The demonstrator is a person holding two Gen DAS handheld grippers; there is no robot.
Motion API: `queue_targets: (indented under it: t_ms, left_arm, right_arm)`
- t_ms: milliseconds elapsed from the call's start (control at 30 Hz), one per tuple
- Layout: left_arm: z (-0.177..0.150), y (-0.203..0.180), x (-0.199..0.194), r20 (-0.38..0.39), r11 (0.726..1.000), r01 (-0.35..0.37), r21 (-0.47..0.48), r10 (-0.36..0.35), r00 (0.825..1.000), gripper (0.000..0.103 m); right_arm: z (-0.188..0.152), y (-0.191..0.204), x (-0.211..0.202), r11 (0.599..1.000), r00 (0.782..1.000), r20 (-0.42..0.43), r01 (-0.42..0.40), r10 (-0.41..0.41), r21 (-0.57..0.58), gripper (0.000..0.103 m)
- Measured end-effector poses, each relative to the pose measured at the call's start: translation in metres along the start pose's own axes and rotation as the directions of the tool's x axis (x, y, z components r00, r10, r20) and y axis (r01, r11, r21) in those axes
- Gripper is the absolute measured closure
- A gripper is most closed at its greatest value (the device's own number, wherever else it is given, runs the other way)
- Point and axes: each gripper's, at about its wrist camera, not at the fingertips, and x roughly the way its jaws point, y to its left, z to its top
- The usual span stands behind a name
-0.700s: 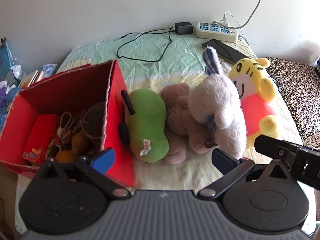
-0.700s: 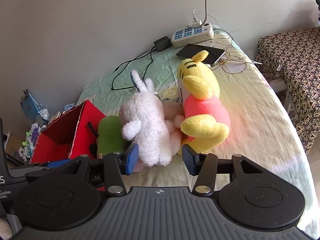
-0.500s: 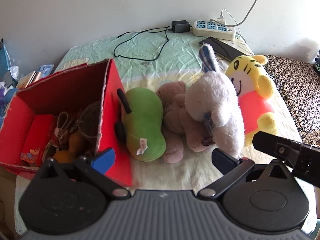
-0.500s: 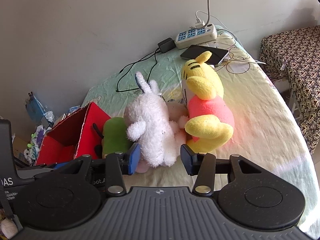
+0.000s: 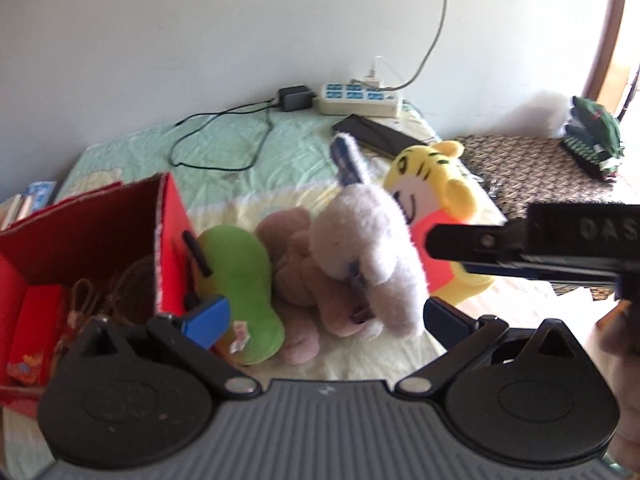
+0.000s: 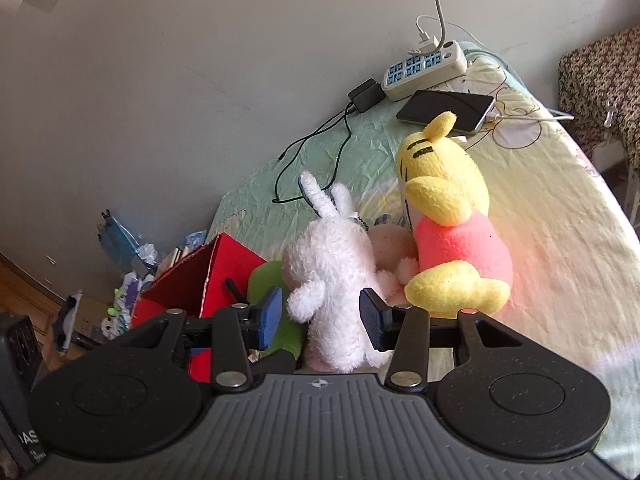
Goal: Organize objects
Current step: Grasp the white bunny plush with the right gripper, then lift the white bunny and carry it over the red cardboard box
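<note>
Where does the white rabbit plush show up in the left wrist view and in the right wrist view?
Left wrist: the white rabbit plush lies centre frame, between the pink plush and the yellow tiger plush.
Right wrist: the rabbit sits low centre, seen from behind, straight ahead of the open right gripper.
Shared landmark: the white power strip against the wall.
</note>
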Motion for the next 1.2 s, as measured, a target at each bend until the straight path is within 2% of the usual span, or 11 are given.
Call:
queue_targets:
  t_ms: [67, 100, 167, 333, 400, 467, 500, 633, 733, 933, 1200]
  left_arm:
    - [0.005, 0.002, 0.008, -0.012, 0.998, 0.063, -0.017, -0.064, 0.998, 0.001]
    - [0.004, 0.004, 0.010, -0.017, 0.991, 0.123, -0.059, -0.124, 0.992, 0.001]
    - [0.006, 0.005, 0.021, -0.033, 0.985, 0.152, -0.083, -0.155, 0.987, 0.001]
    - [0.006, 0.006, 0.048, -0.094, 0.969, 0.222, -0.106, -0.232, 0.968, 0.004]
    - [0.007, 0.000, 0.055, -0.101, 0.971, 0.221, -0.093, -0.230, 0.968, 0.012]
    - [0.007, -0.002, 0.064, -0.120, 0.970, 0.227, -0.087, -0.236, 0.964, 0.031]
    - [0.007, -0.002, 0.068, -0.129, 0.969, 0.231, -0.088, -0.241, 0.962, 0.033]
    - [0.007, -0.002, 0.074, -0.149, 0.962, 0.254, -0.097, -0.267, 0.952, 0.054]
    - [0.010, -0.006, 0.066, -0.129, 0.969, 0.237, -0.068, -0.244, 0.961, 0.054]
    - [0.012, -0.005, 0.036, -0.084, 0.972, 0.226, -0.059, -0.231, 0.969, 0.054]
    - [0.013, 0.011, -0.018, 0.032, 0.992, 0.120, -0.048, -0.118, 0.992, 0.054]
  right_arm:
    - [0.005, -0.005, 0.007, 0.999, 1.000, -0.008, -0.029, 0.029, 0.034, 0.054]
    - [0.008, -0.006, 0.011, 0.998, 0.999, -0.009, -0.041, 0.042, 0.043, 0.053]
    - [0.011, -0.008, 0.020, 0.998, 0.998, -0.039, -0.040, 0.042, 0.052, 0.047]
    - [0.012, -0.012, 0.035, 0.998, 0.994, -0.110, -0.021, 0.027, 0.056, 0.045]
    - [0.011, -0.009, 0.041, 1.000, 0.991, -0.129, -0.015, 0.019, 0.027, 0.043]
    - [0.009, -0.008, 0.046, 1.000, 0.988, -0.152, 0.004, -0.003, 0.006, 0.043]
    - [0.008, -0.007, 0.048, 1.000, 0.987, -0.159, 0.011, -0.010, 0.003, 0.044]
    - [0.011, -0.012, 0.053, 1.000, 0.984, -0.178, 0.022, -0.019, 0.013, 0.053]
    - [0.010, -0.009, 0.046, 1.000, 0.987, -0.160, 0.018, -0.020, -0.013, 0.058]
    - [0.011, -0.001, 0.025, 1.000, 0.992, -0.128, -0.027, 0.025, -0.015, 0.058]
    - [0.010, 0.043, 0.017, 0.982, 0.989, -0.076, -0.134, 0.125, -0.134, 0.058]
